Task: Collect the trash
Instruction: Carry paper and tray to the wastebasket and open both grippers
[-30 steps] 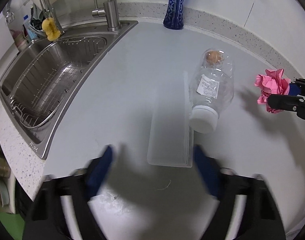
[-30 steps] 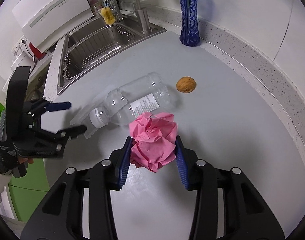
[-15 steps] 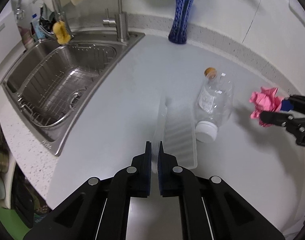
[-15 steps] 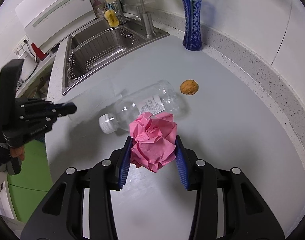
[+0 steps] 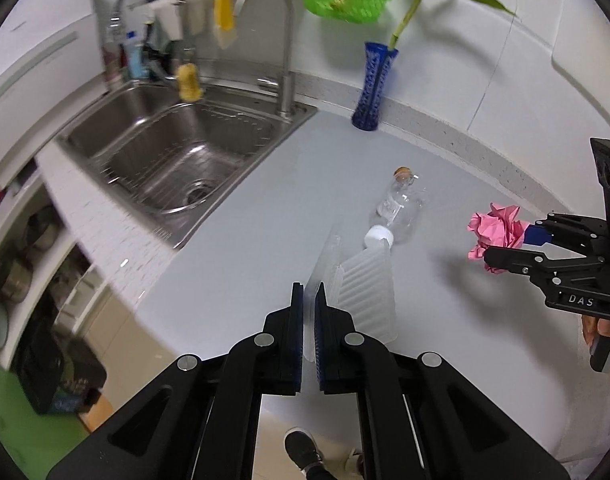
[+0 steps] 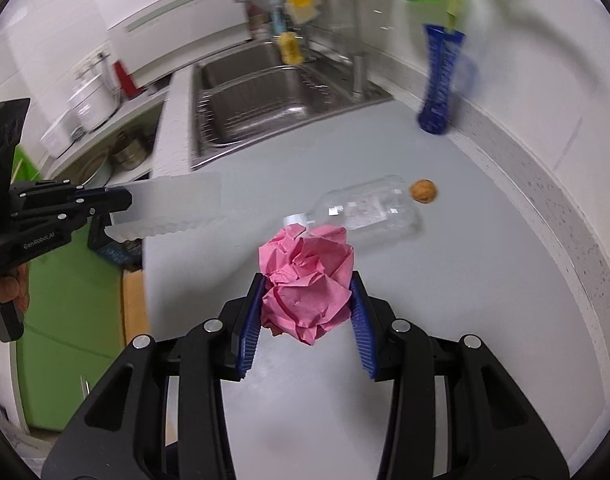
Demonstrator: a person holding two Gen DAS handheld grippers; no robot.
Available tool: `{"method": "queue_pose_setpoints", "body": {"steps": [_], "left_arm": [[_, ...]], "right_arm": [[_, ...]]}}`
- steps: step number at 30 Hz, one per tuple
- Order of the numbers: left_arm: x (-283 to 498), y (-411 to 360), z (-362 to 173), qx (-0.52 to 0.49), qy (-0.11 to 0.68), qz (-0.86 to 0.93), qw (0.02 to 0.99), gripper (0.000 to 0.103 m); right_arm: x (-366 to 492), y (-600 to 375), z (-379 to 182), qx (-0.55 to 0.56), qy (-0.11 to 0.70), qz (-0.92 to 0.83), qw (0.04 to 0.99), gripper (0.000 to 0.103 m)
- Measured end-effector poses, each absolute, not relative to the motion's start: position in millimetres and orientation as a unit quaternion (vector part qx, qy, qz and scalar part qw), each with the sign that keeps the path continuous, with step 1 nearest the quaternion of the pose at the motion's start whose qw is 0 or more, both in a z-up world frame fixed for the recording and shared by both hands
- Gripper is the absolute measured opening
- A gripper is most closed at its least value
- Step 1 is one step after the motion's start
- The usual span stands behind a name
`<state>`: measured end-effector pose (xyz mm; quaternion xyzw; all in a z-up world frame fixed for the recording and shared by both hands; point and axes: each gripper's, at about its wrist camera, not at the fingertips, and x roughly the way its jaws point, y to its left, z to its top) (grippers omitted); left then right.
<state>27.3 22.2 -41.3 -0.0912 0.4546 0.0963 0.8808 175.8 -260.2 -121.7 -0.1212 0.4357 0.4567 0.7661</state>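
Note:
My left gripper [image 5: 309, 292] is shut on the edge of a translucent ribbed plastic tray [image 5: 365, 292], which hangs lifted above the grey counter [image 5: 245, 248]. From the right wrist view the same tray [image 6: 173, 208] sticks out of the left gripper [image 6: 121, 210] at the left. My right gripper [image 6: 307, 280] is shut on a crumpled pink paper ball [image 6: 307, 284], held off the counter; the ball [image 5: 497, 236] shows at the right of the left wrist view. A clear plastic bottle [image 6: 369, 214] with a white cap lies on its side, and a walnut [image 6: 423, 191] rests just beyond it.
A steel sink [image 5: 177, 156] with a tall tap [image 5: 285, 60] fills the left of the counter. A blue vase [image 5: 373, 88] with a green plant stands by the back wall. Below the counter edge are a green floor [image 6: 69, 340] and a person's shoe [image 5: 303, 448].
The left gripper closed on the plastic tray's edge and lifted it off the counter. Both grippers rose and drew back, so more of the sink and the floor shows. The pink ball stays gripped.

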Motion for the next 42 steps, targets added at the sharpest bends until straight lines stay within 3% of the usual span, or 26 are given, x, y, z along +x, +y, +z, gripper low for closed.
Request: {"method": "queue_pose_setpoints", "body": {"steps": [15,28,36,42], "left_arm": [[-152.1,59.4,-23.1,-0.144,0.43,0.229,0.862,0.005],[-273.3,113.9,-50.0,-0.188,0.429,0.291,0.834,0.005],[-300.2,150.6,-117.3,-0.234,0.433,0.328,0.806,0.005],[-301.1,181.8,-222.5,-0.255,0.441,0.344,0.789,0.005]], "right_arm": [[43.3,-173.5,-96.6,-0.167,0.399,0.584,0.687,0.041],[-84.7,-59.1,-100.1,-0.216,0.391,0.643,0.622,0.041],[-105.7,-1.8,-154.4,-0.249,0.401,0.659,0.586,0.041],[-112.3,39.4,-251.2,-0.274,0.396,0.664,0.571,0.041]]}}
